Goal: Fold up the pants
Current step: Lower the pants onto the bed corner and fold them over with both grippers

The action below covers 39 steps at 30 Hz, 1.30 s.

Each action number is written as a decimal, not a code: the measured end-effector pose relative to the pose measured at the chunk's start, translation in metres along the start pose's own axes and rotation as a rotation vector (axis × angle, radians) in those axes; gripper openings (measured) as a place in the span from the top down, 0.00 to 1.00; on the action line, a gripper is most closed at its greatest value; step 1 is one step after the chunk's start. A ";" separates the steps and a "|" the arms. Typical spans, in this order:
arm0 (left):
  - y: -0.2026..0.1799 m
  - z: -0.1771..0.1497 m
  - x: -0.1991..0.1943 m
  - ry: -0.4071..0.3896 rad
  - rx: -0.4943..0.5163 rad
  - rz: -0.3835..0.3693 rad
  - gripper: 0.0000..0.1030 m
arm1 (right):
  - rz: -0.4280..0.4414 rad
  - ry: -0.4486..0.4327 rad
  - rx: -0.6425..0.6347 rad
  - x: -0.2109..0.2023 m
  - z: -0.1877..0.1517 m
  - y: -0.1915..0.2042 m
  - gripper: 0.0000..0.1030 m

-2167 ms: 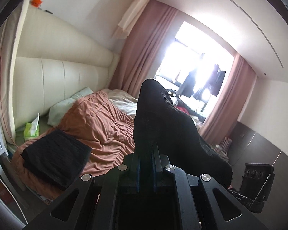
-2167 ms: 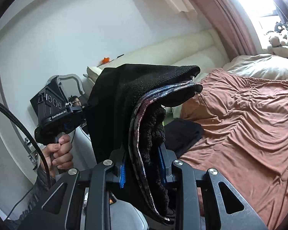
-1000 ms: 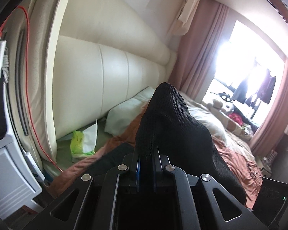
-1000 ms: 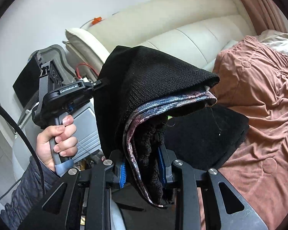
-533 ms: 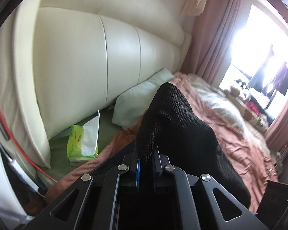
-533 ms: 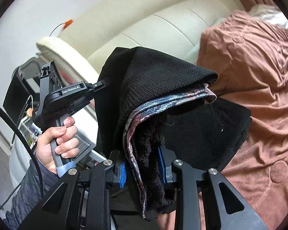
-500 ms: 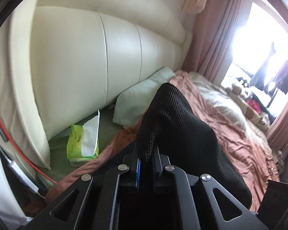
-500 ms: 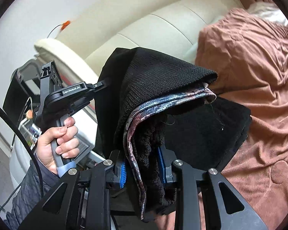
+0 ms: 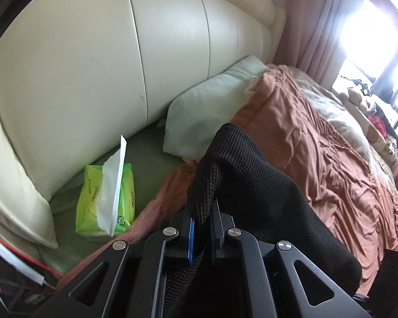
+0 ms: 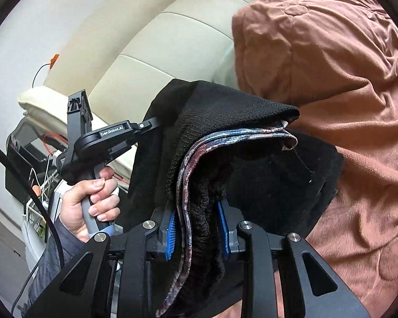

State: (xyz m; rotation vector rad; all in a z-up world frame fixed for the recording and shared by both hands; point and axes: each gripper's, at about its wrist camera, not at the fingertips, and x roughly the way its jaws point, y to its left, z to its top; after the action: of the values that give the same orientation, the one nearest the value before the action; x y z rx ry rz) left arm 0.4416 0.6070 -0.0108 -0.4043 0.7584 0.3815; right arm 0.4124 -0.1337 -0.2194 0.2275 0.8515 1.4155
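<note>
Cream padded headboard (image 9: 98,61) now fills the view ahead of the left hand-held gripper (image 9: 202,228), where window and curtains stood two seconds ago; both hand-held grippers have come down toward the head end of the bed (image 9: 331,164). Judged from this, the folded garment is being carried to a resting place, likely onto the dark folded pile (image 10: 291,185) lying just beyond the right hand-held gripper (image 10: 196,233). Pants (image 10: 225,122) hang doubled between the two tools: the left one is pinched nearly closed on a thin black knit edge, the right one is clamped on a thick bundle showing a mottled purple lining. A green tissue pack (image 9: 106,198) lies left of the left tool, untouched.
</note>
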 end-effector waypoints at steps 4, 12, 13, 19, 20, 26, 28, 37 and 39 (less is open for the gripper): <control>0.003 0.000 0.030 0.051 -0.008 0.026 0.89 | 0.000 0.005 0.041 0.005 0.002 -0.011 0.74; 0.013 -0.014 0.042 0.122 -0.028 0.108 0.44 | 0.064 0.033 0.208 0.007 -0.005 -0.042 0.45; 0.014 -0.014 0.036 0.110 -0.027 0.105 0.43 | 0.082 0.032 0.228 0.008 -0.003 -0.045 0.45; 0.018 -0.027 0.013 0.094 -0.029 0.084 0.43 | 0.091 0.012 0.291 0.013 0.022 -0.056 0.45; 0.019 -0.028 0.011 0.089 -0.036 0.082 0.43 | 0.091 0.006 0.286 0.012 0.027 -0.054 0.49; 0.019 -0.047 -0.015 0.076 -0.037 0.053 0.43 | -0.074 -0.029 0.159 -0.001 0.049 -0.051 0.91; 0.019 -0.052 -0.027 0.065 -0.038 0.045 0.43 | -0.258 -0.050 0.071 -0.010 0.053 -0.041 0.91; 0.010 -0.069 -0.063 0.017 -0.031 0.010 0.43 | -0.298 -0.060 -0.072 -0.045 0.043 0.001 0.91; 0.006 -0.074 -0.067 0.013 -0.035 -0.006 0.43 | -0.277 -0.040 -0.137 -0.044 0.036 0.015 0.91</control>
State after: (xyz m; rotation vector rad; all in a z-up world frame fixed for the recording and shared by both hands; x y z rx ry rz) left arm 0.3510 0.5643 -0.0124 -0.4421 0.7639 0.3868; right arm 0.4274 -0.1591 -0.1682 0.0312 0.7201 1.1996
